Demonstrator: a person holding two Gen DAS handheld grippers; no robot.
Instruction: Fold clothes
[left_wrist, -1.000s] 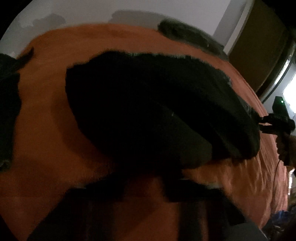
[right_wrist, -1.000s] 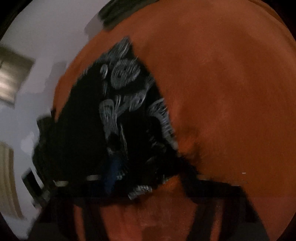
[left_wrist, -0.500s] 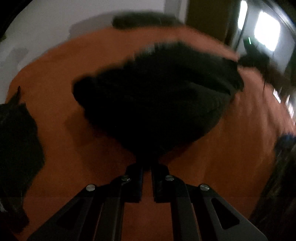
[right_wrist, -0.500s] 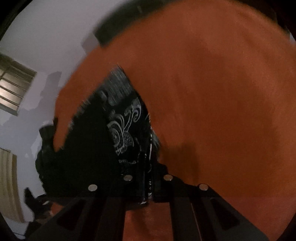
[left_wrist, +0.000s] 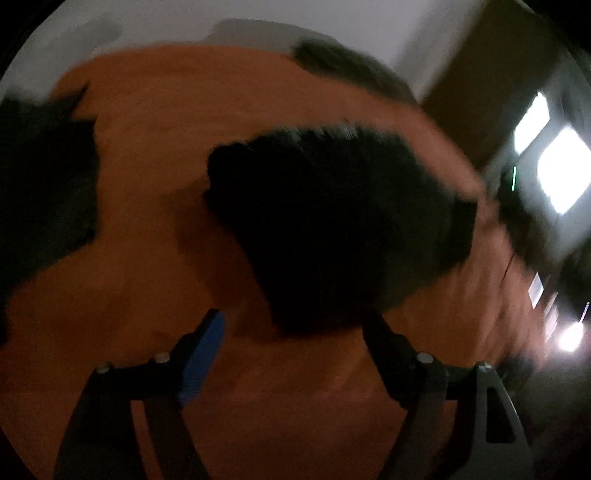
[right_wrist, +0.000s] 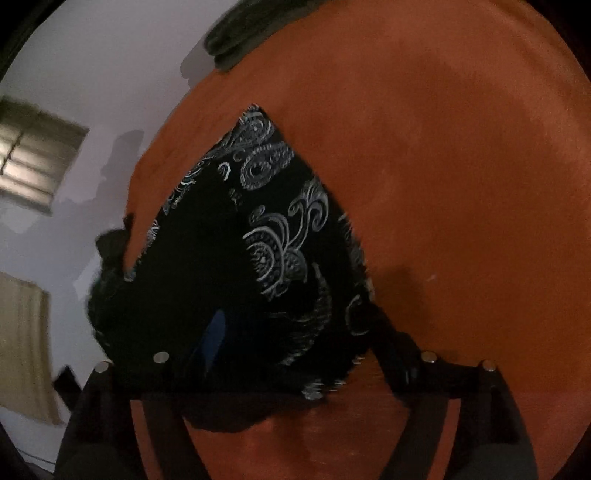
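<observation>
**Both claws letting go: the fold could slump or get dragged open**

The left claw (left_wrist: 291, 347) has its jaws spreading wide, one blue-padded finger (left_wrist: 207, 350) on one side and the dark finger on the other. The near edge of the black garment (left_wrist: 332, 236) sits just ahead of the gap; nothing is pinched. The right claw (right_wrist: 295, 354) is also opening, and here the cloth matters more: the black garment with its pale swirl print (right_wrist: 280, 236) lies across and between the fingers, with a loose printed corner (right_wrist: 317, 391) hanging right at the base of the jaws. No pad appears to press on it.

The garment lies as a compact dark bundle on the orange bed cover (left_wrist: 155, 155), apparently already doubled over. Its exact layering is too dark and blurred to read.

Risks, as I judge them:

- If the right claw pulls away while that loose corner is still draped over a finger, the cloth may snag and drag the fold open.
- The bundle looks thick and soft, so a released edge could spring back or slide out of line.
- In the left view, motion blur makes the hem position uncertain; a regrasp aimed at it could catch the bed cover instead and bunch it.
- Another dark garment (left_wrist: 40, 184) lies well apart at the left edge, and a greyish folded pile (right_wrist: 255, 26) at the far edge; a wide sweep could disturb either.
</observation>
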